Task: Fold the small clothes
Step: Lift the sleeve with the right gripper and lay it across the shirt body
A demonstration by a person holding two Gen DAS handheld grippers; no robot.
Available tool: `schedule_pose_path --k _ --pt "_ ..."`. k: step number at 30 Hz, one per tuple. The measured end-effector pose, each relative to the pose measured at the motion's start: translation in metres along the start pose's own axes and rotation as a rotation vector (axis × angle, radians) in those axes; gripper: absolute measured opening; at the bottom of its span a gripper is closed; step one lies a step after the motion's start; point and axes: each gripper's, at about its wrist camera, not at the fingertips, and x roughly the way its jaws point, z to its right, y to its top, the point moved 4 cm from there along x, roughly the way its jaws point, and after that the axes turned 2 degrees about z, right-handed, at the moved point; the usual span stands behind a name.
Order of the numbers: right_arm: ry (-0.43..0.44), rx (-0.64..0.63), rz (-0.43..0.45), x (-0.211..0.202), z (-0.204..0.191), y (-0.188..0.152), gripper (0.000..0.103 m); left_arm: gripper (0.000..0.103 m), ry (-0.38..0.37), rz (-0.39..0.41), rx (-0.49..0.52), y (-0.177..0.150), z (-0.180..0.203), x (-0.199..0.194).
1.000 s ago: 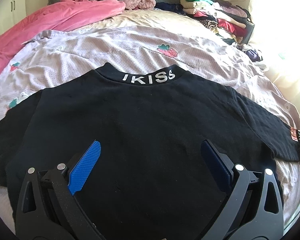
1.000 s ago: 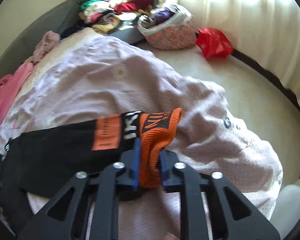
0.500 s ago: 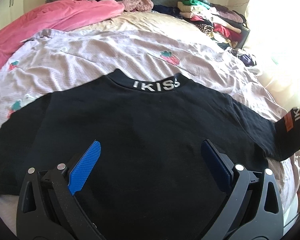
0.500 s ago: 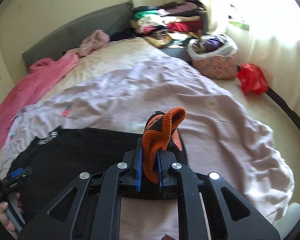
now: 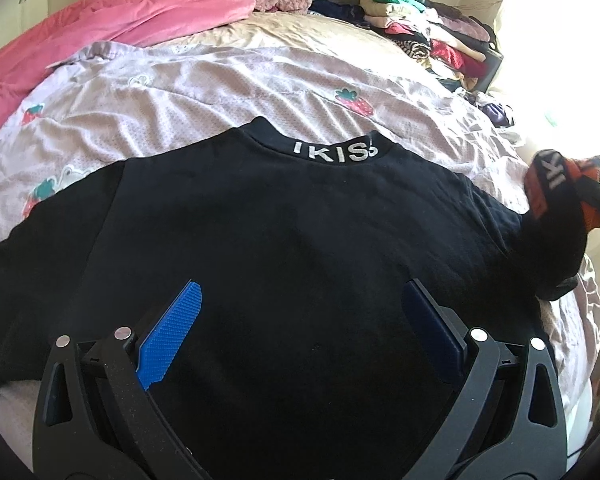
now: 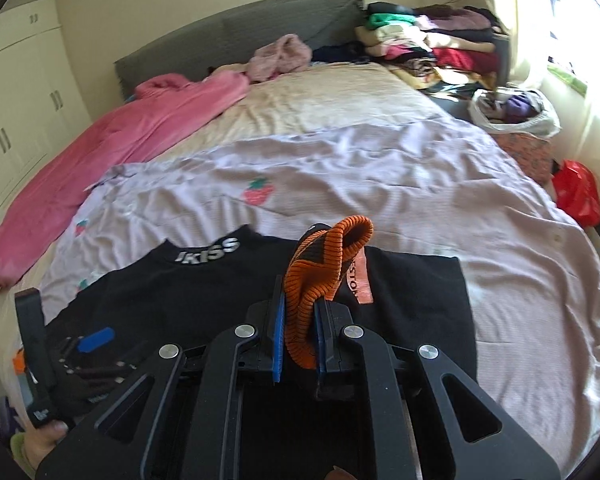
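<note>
One ribbed orange cuff (image 6: pixel 324 264) (knit), pinched by right gripper (image 6: pixel 299 344), black sweatshirt (image 5: pixel 300 260).

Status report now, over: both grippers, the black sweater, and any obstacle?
Right gripper shut on orange cuff, sleeve lifted over black sweater. Left gripper open above sweater, holding nothing. No obstacle on it.

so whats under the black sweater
The black sweater lies on a lilac strawberry-print sheet, which shows around it. Whatever is beneath its middle is covered.
</note>
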Motion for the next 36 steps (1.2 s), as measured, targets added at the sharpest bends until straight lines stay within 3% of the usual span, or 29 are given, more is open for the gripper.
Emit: schedule_pose_path --k 15,19,21,23,26,29,31,36 --pt "0.098 -0.055 0.006 0.015 -0.058 0.005 0.015 0.094 -0.09 -0.03 -0.059 -0.005 -0.003 0.005" --pt "0.077 -0.065 0.008 0.009 -0.049 0.004 0.017 0.094 -0.156 -0.026 -0.081 -0.006 0.001 0.004" --pt "0.071 -0.078 -0.006 0.006 -0.041 -0.001 0.022 0.094 -0.191 -0.016 -0.085 -0.007 0.006 0.003" --pt "0.068 -0.118 -0.038 0.008 -0.037 -0.01 0.035 0.094 -0.229 -0.01 -0.093 -0.007 0.011 0.002" --pt "0.025 -0.144 -0.063 0.009 -0.023 -0.026 0.037 0.091 -0.278 -0.013 -0.103 -0.007 0.02 0.004" --pt "0.003 -0.09 -0.051 0.001 0.008 -0.037 0.041 0.079 -0.312 -0.03 -0.097 -0.008 0.031 0.007" --pt "-0.016 -0.06 -0.044 -0.005 0.026 -0.042 0.041 0.067 -0.399 -0.072 -0.135 -0.012 0.039 0.013" --pt "-0.061 -0.036 -0.007 -0.024 0.06 -0.058 0.041 0.062 -0.478 -0.122 -0.19 -0.013 0.059 0.026"
